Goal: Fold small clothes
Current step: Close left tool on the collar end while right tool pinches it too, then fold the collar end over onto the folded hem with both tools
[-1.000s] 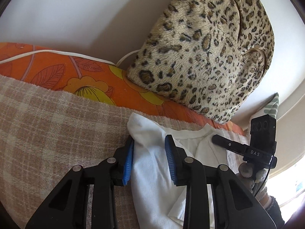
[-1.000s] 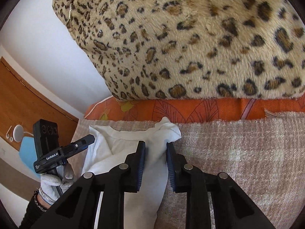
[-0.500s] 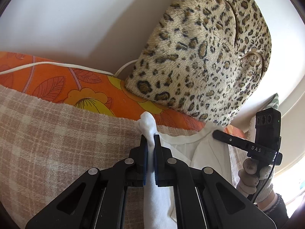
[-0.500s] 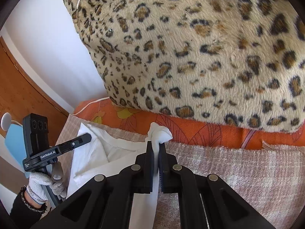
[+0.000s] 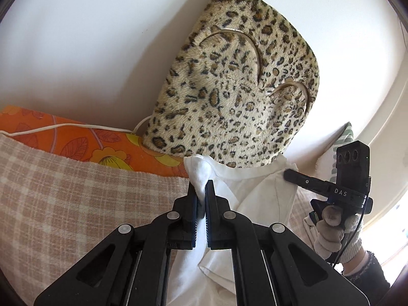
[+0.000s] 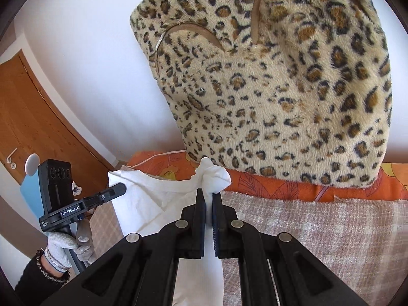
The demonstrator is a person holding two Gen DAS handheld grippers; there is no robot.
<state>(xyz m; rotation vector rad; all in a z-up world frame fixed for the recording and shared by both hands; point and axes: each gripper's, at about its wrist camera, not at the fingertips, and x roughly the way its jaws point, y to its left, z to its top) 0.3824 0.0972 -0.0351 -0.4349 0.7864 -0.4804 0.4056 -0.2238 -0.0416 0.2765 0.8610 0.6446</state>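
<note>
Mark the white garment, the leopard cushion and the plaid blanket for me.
white garment (image 5: 257, 199), left wrist view, its flat chest panel
leopard cushion (image 6: 293, 97), right wrist view, its furry face
plaid blanket (image 5: 76, 204), left wrist view, bare weave

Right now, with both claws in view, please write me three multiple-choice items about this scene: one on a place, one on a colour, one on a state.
1. Where does the leopard-print cushion stand?
A. Against the white wall, on the orange flowered cover
B. Flat on the checked blanket
C. On the floor by the door

2. What colour is the garment?
A. Orange
B. White
C. Green striped

3. How is the left claw?
A. Wide open above the cloth
B. Shut on nothing
C. Shut on a bunch of the garment

Answers:
1 A: it leans upright at the wall, and its base rests on the orange cover.
2 B: the cloth stretched between the left claw and the right claw is plain white.
3 C: white cloth is pinched between its pads and bulges out beyond the tips.
</note>
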